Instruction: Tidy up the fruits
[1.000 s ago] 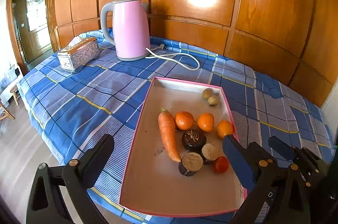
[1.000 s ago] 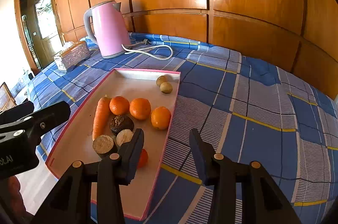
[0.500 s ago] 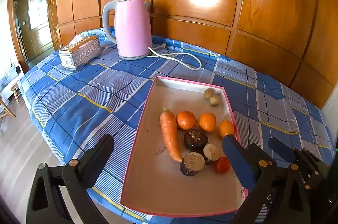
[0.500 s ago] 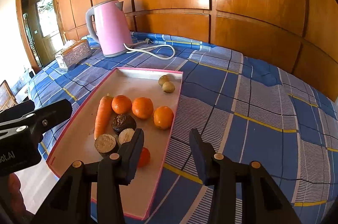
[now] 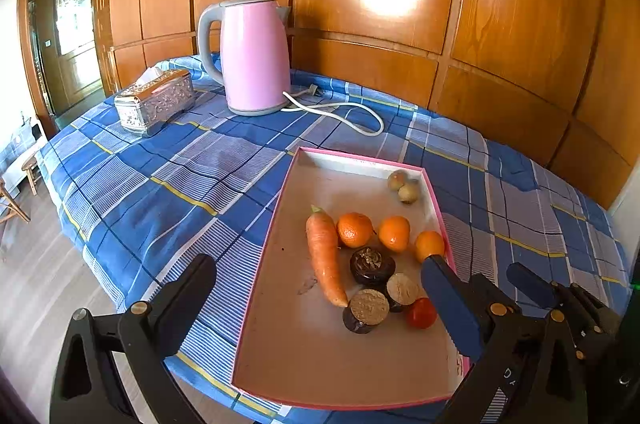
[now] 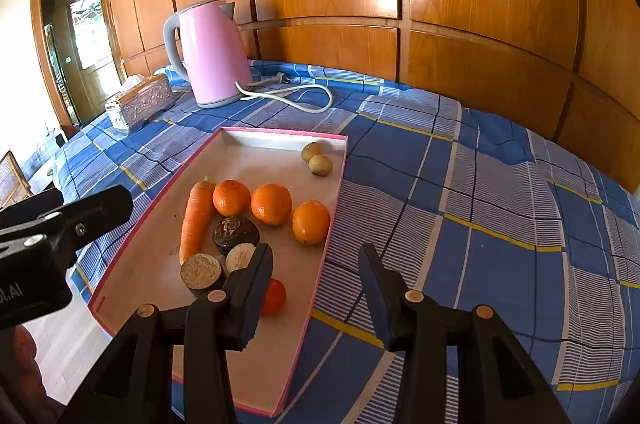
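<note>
Here, left gripper (image 5: pixel 320 288) and right gripper (image 6: pixel 316 268) both spread wide, empty, above pink-rimmed tray (image 6: pixel 276 134) holding carrot (image 6: pixel 196 220), three oranges (image 6: pixel 272 204), on checked cloth (image 6: pixel 480 208)

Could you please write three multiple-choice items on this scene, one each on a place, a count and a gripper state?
1. The carrot lies:
A. in the pink-edged tray
B. on the tablecloth
C. beside the kettle

2. Oranges in the tray:
A. two
B. three
C. five

3. The right gripper is:
A. shut on an orange
B. shut, empty
C. open, empty

Answers:
1 A: it rests on the tray floor.
2 B: three orange fruits sit in a row.
3 C: its fingers stand apart with nothing between.
</note>
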The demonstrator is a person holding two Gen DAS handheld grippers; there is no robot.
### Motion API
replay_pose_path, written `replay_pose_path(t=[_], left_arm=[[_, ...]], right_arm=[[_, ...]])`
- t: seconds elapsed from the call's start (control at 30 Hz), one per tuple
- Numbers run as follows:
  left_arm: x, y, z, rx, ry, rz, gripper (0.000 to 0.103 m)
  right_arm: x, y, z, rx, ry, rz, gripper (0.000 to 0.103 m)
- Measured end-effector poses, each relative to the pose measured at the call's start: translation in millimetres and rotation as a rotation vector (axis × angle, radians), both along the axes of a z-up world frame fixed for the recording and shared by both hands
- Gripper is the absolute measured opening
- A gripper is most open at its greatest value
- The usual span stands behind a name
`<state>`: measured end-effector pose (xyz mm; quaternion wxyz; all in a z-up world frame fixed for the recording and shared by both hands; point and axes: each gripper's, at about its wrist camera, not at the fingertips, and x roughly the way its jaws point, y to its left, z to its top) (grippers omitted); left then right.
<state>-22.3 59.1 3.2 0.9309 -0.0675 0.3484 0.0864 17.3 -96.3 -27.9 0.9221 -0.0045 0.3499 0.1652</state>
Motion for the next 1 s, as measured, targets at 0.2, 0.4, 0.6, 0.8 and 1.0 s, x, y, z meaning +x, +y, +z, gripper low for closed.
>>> replay_pose_path(t=[0.2, 0.4, 0.6, 0.8, 1.0], left_arm=[[0.0, 0.2, 0.1, -0.001, 0.001, 0.001, 0.103], [-0.2, 0.1, -1.4, -0.007, 0.011, 0.005, 0.103], [1.4, -1.2, -2.9, -0.012, 0.016, 0.002, 0.103], [2.9, -3.2, -5.2, -0.018, 0.021, -0.001, 0.103], [3.4, -8.0, -6.3, -0.012, 0.019, -0.013, 0.102]], right_arm=[[-0.6, 0.3, 0.5, -0.001, -0.001, 0.001, 0.045], [-0.6, 1.1, -1.0, -0.003, 0.002, 0.005, 0.045], [0.3, 1.0, -2.8, -0.002, 0.006, 0.006, 0.045], [1.9, -0.4, -5.4, 0.002, 0.014, 0.007, 0.045], [4.2, -6.6, -6.4, 0.012, 0.017, -0.007, 0.045]])
